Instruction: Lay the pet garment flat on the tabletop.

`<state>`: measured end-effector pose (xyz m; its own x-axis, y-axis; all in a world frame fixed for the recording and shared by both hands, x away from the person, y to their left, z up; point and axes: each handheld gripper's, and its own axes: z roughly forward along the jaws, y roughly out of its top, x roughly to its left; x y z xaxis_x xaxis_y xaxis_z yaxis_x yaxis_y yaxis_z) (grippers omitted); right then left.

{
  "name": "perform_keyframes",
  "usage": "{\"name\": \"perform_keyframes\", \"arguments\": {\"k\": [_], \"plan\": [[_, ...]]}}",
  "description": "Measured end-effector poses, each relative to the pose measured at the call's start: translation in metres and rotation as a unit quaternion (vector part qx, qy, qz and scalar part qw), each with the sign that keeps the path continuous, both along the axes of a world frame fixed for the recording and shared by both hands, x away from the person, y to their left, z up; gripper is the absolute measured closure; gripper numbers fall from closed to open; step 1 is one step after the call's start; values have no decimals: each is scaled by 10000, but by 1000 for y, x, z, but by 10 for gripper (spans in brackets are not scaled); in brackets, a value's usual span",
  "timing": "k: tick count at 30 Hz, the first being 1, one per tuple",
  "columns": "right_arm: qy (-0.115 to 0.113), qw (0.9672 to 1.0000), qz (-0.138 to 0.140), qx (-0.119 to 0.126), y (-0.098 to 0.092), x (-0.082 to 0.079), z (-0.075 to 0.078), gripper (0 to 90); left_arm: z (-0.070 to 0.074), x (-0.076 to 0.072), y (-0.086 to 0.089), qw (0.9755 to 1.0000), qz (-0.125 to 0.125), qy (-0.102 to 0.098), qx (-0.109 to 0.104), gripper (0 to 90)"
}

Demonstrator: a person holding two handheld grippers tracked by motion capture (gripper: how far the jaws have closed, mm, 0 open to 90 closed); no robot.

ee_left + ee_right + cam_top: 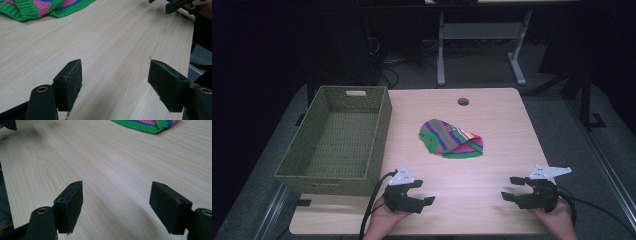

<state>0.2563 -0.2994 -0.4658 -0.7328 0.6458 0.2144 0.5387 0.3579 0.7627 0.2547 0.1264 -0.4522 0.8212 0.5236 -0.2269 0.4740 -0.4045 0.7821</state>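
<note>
A striped knitted garment [451, 139], in green, pink and blue bands, is seen lying crumpled near the middle of the wooden tabletop [492, 115], a little toward the far edge. A green woven basket [379, 122] is placed along the left edge of the tabletop, and nothing is seen inside it. The left hand-held gripper [423, 191] is held low over the tabletop near the front edge, close to the front right corner of the basket, and its jaws are spread wide with nothing between them. The right hand-held gripper [511, 188] is held near the front edge toward the right corner, and its jaws are also spread wide and hold nothing. Both are kept well apart from the garment. In the left gripper view the green ribbed hem [27, 11] of the garment is seen at the far side, beyond the bare wood between the two pads [72, 83].
</note>
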Motion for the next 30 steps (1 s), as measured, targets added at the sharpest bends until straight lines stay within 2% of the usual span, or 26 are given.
{"name": "perform_keyframes", "arguments": {"k": [7,9,17,21,30], "plan": [[-23,10000,-59,-46,-4,-2,1,265,0,0,-1,10000,-30,-32,14,267],[-39,10000,-37,-53,-4,-2,2,265,-1,0,-2,9999,-60,-51,82,266],[-79,9999,66,-95,7,0,4,258,1,-3,-2,9997,-128,-149,140,267],[-99,9996,172,-204,15,1,5,257,1,-2,-1,9997,-117,-180,152,266],[-120,9993,170,-300,26,3,6,256,2,-1,2,9997,-73,-193,107,267]]}}
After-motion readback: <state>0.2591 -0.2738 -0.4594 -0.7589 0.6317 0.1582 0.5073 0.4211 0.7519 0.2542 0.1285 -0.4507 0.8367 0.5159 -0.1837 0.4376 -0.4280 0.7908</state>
